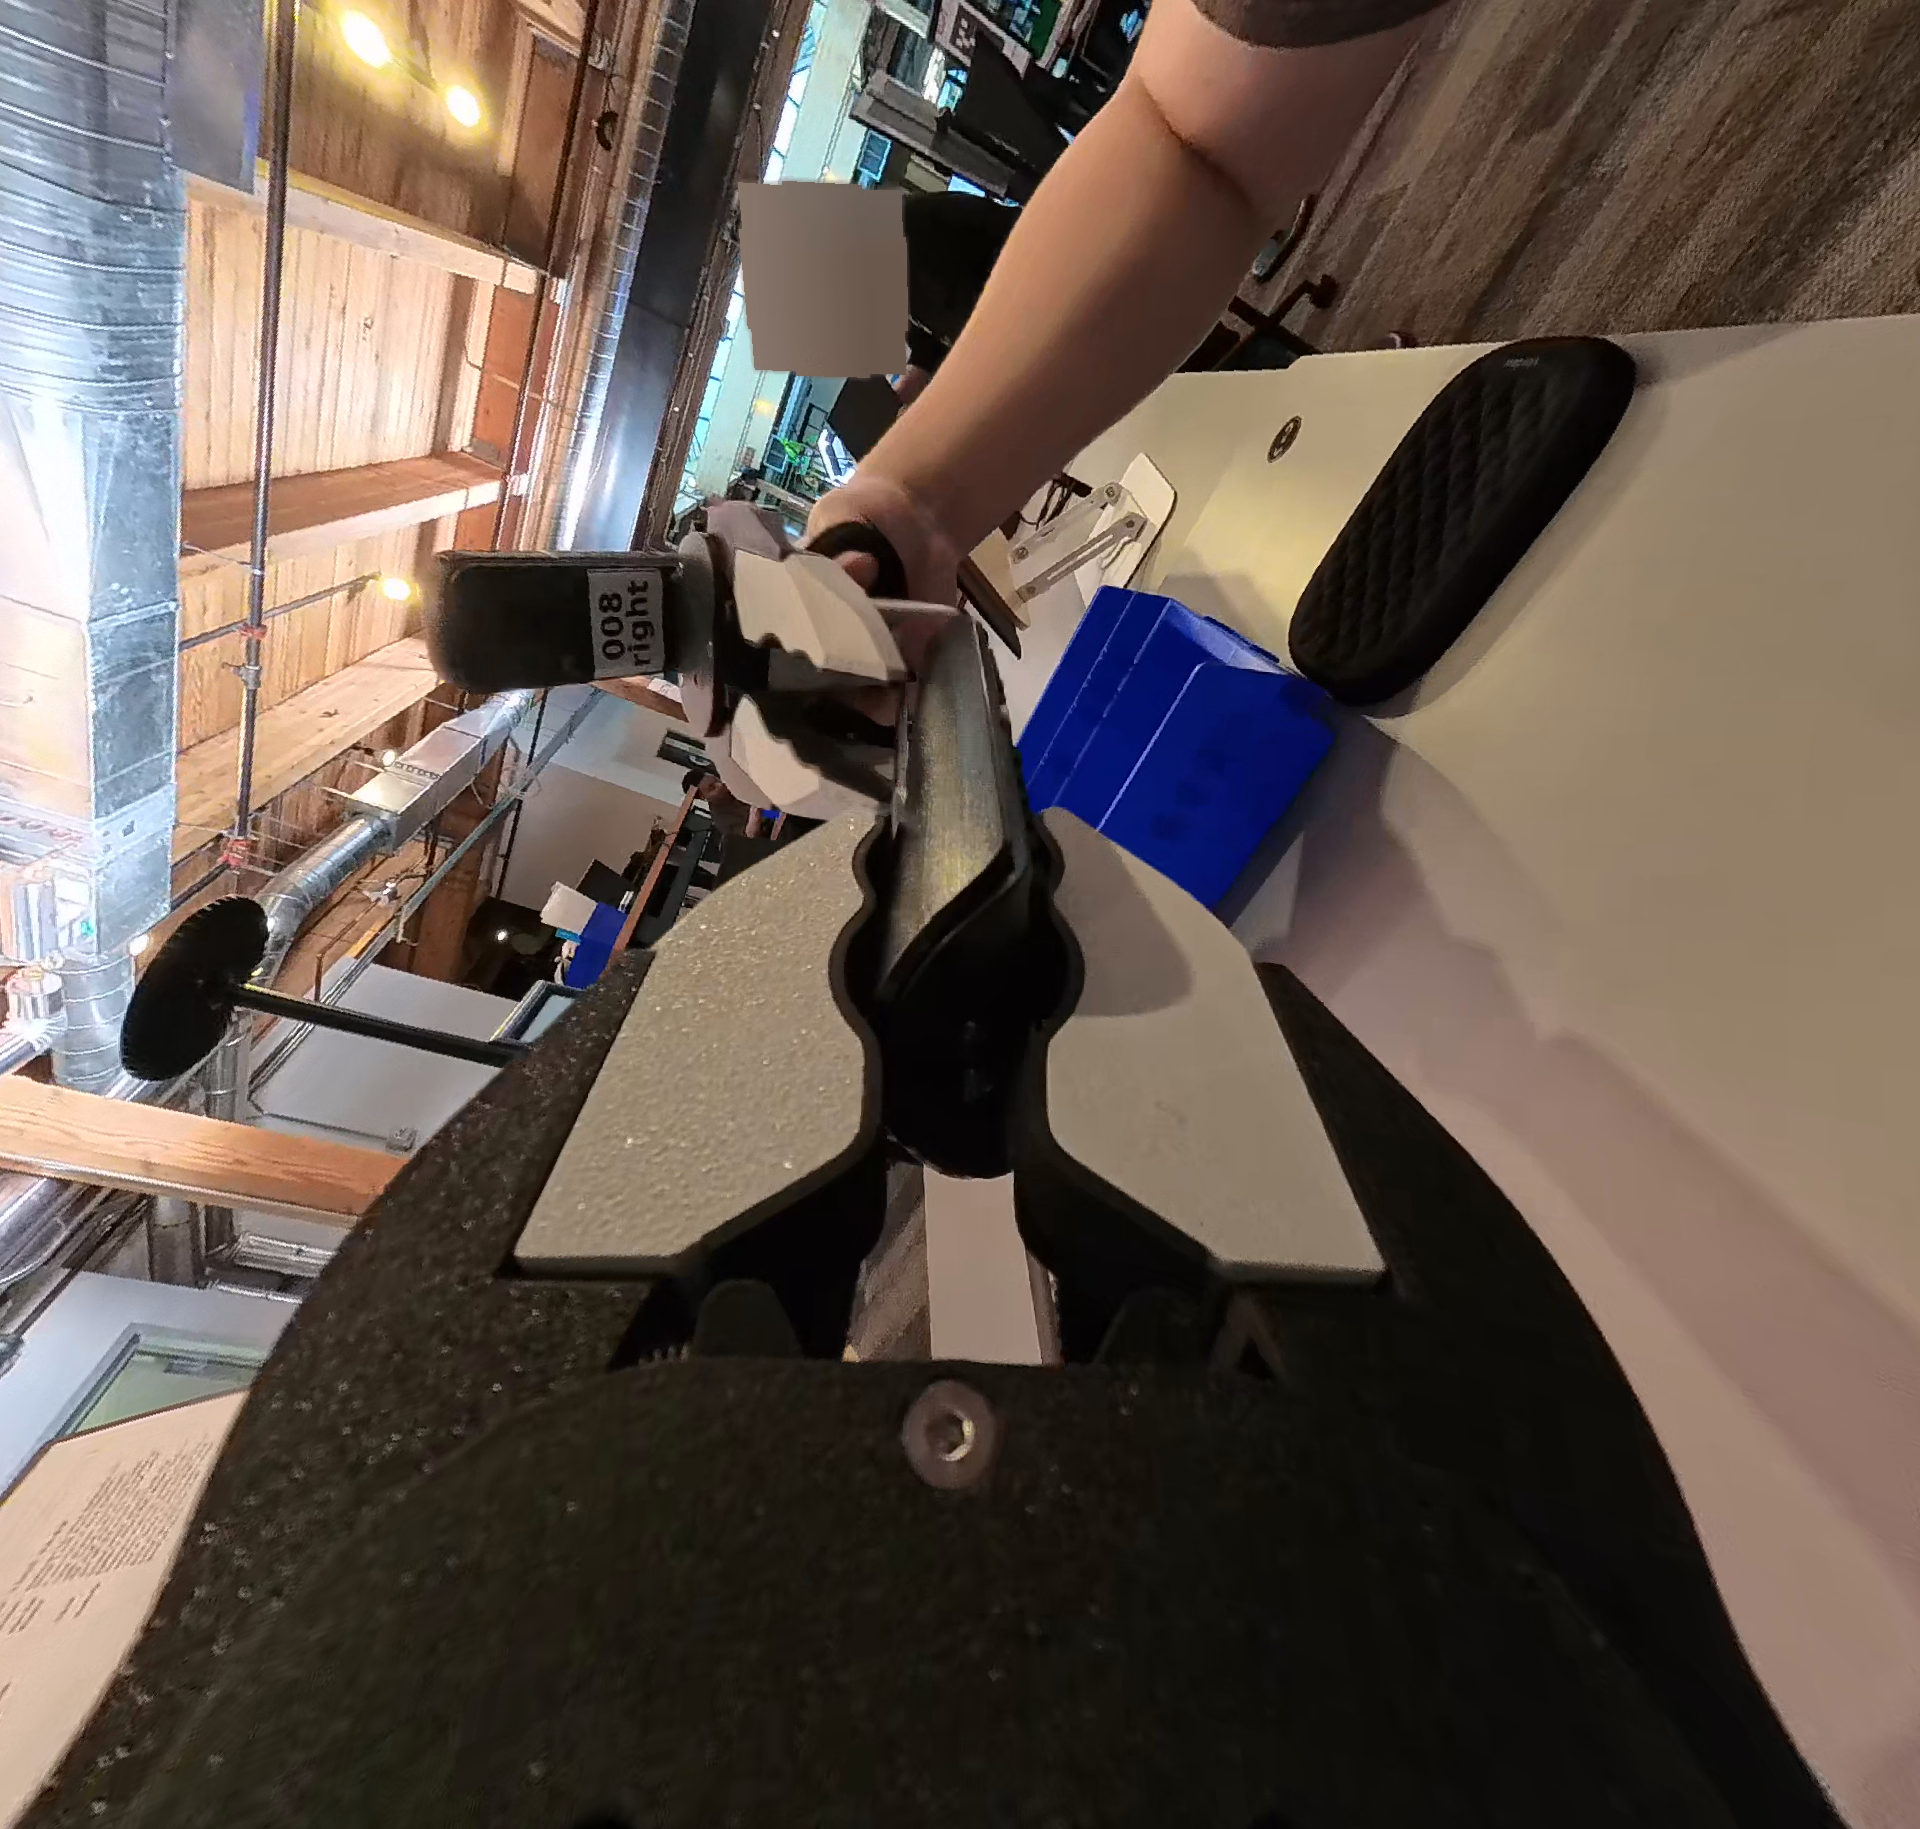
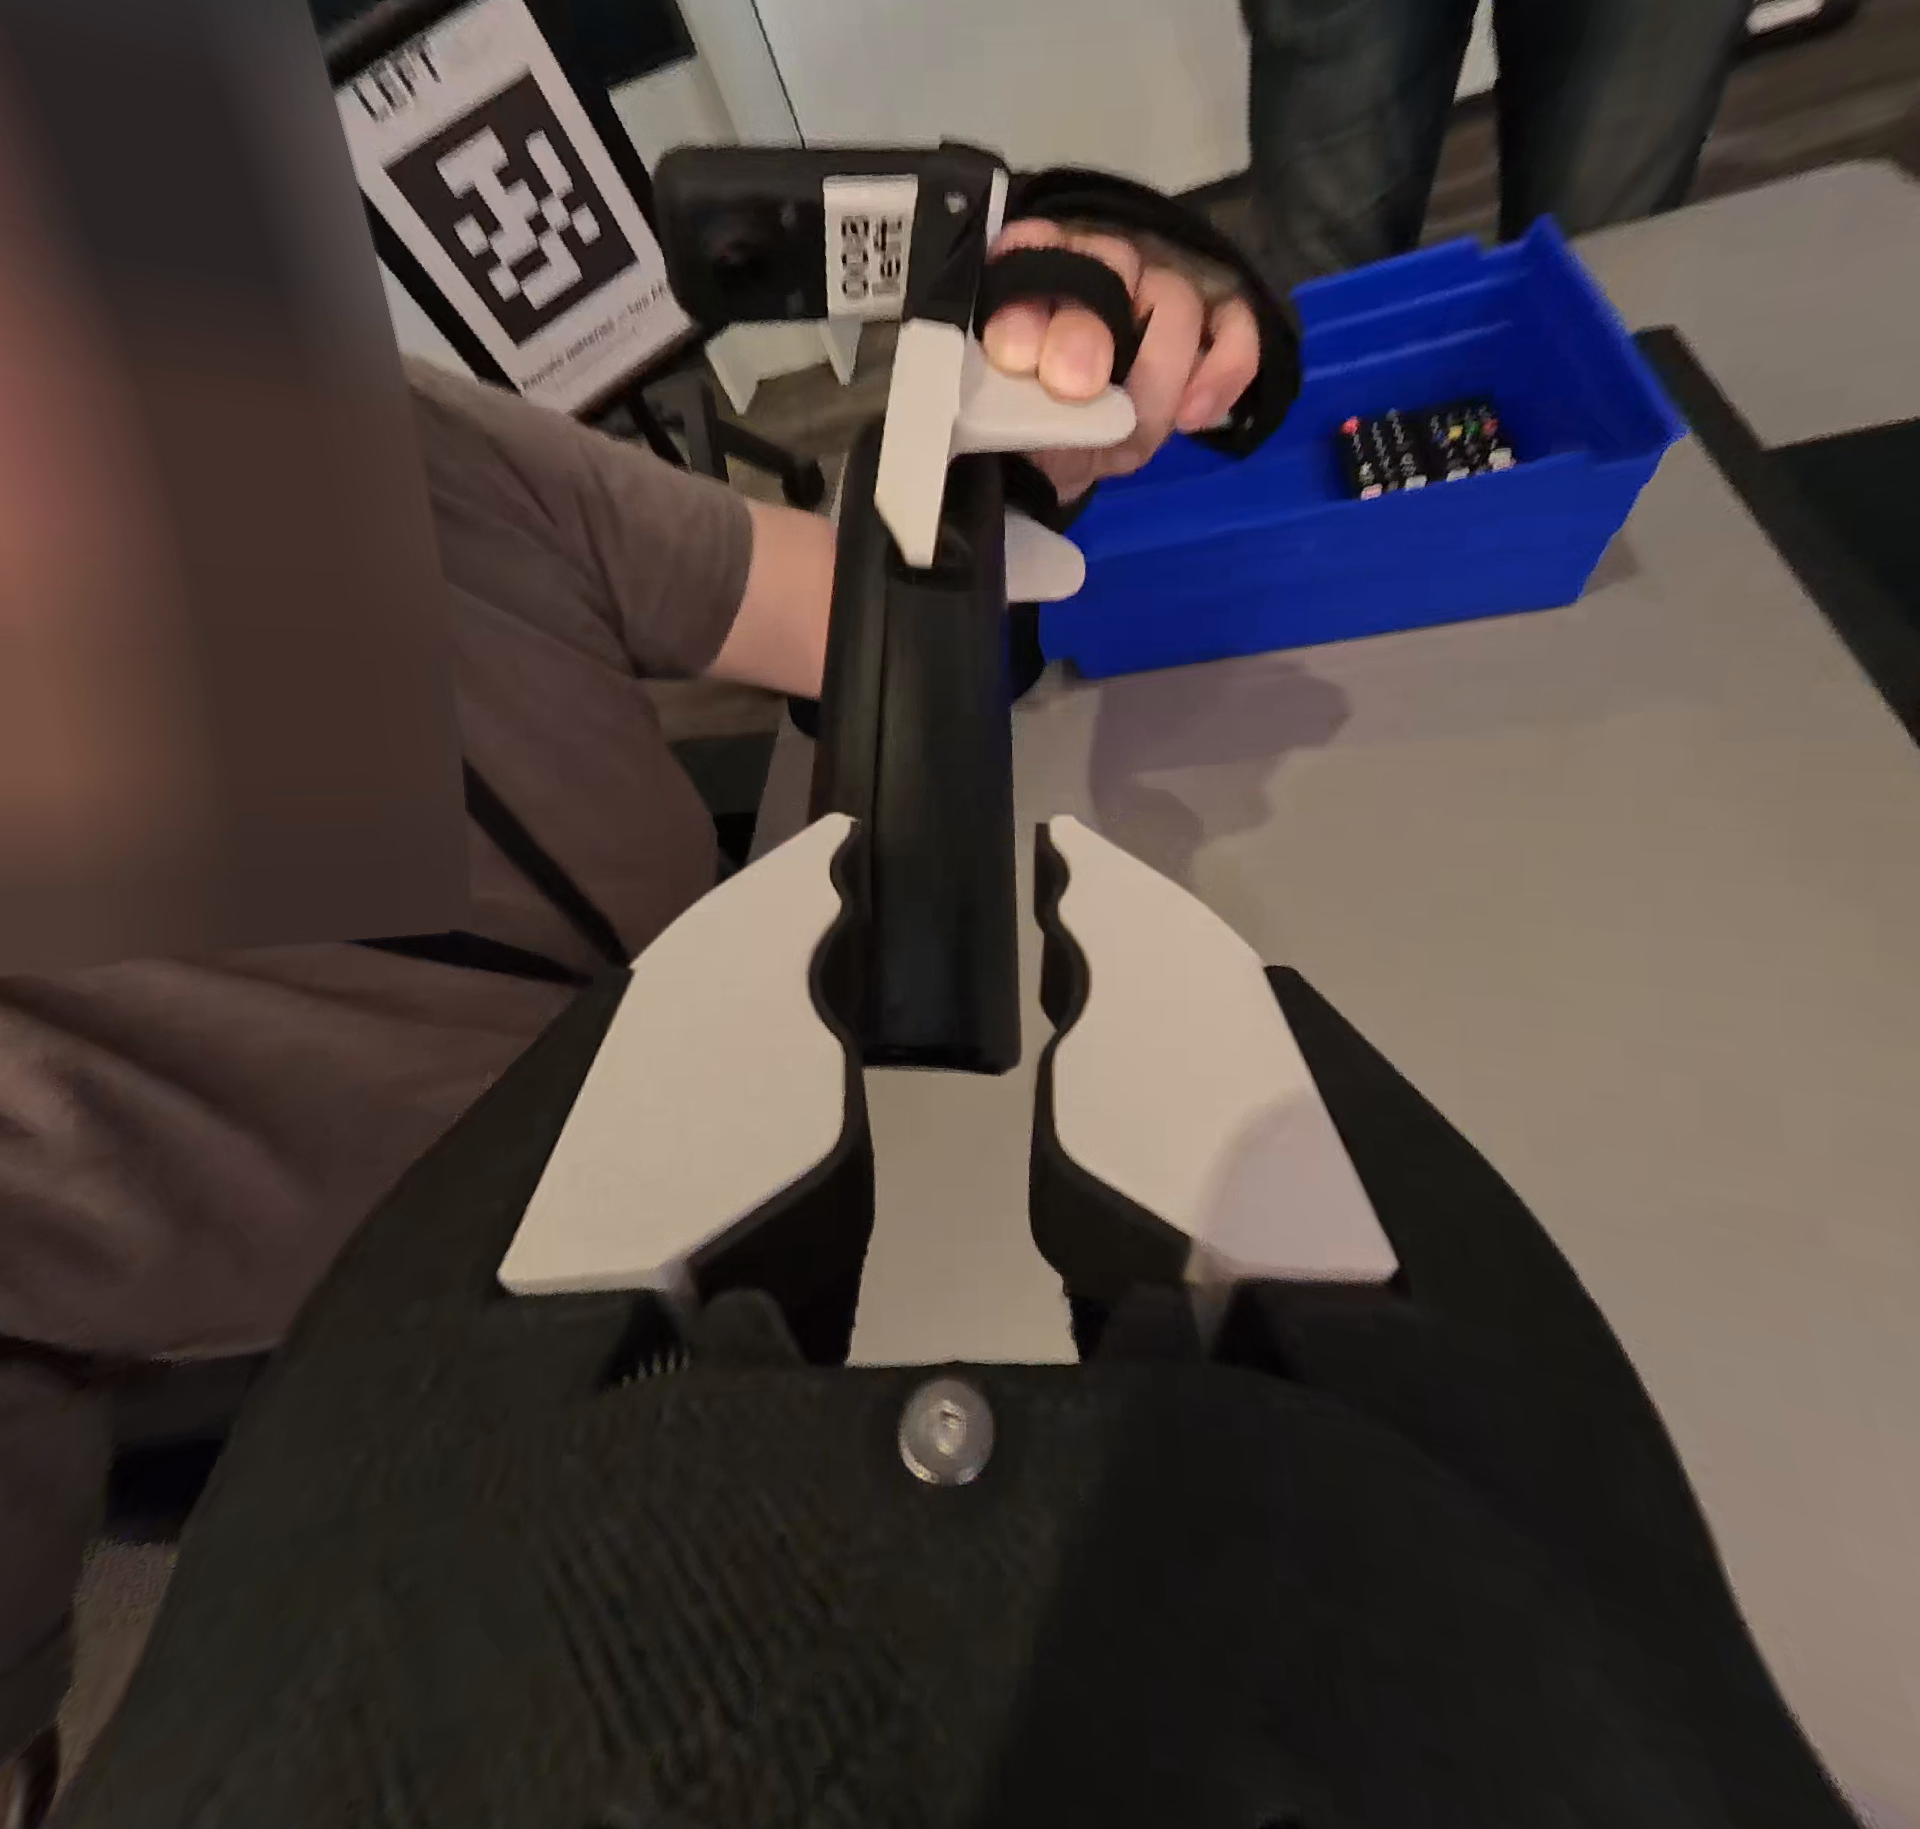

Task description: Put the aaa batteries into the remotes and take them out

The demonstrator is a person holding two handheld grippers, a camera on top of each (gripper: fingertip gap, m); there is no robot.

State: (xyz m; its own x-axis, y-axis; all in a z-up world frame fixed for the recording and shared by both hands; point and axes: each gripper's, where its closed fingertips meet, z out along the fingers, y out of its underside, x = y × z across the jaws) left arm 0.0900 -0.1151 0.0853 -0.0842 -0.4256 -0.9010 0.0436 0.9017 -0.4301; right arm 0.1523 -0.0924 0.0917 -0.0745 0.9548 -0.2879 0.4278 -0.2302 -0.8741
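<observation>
A black remote (image 1: 956,740) is held in the air above the grey table (image 1: 1558,844), end to end between my two grippers. My left gripper (image 1: 956,829) is shut on one end of it, both pads pressing its sides. In the right wrist view the remote (image 2: 935,792) lies between my right gripper's (image 2: 945,834) fingers; the left pad touches it and a thin gap shows at the right pad. The left gripper (image 2: 992,553) grips the far end there. The right gripper also shows in the left wrist view (image 1: 894,730). No batteries show.
A blue bin (image 2: 1299,574) stands on the table behind the remote, with another black remote (image 2: 1423,449) inside; the blue bin shows in the left wrist view too (image 1: 1174,740). A black padded rest (image 1: 1455,522) lies near the table edge. A person's legs (image 2: 1455,65) stand beyond.
</observation>
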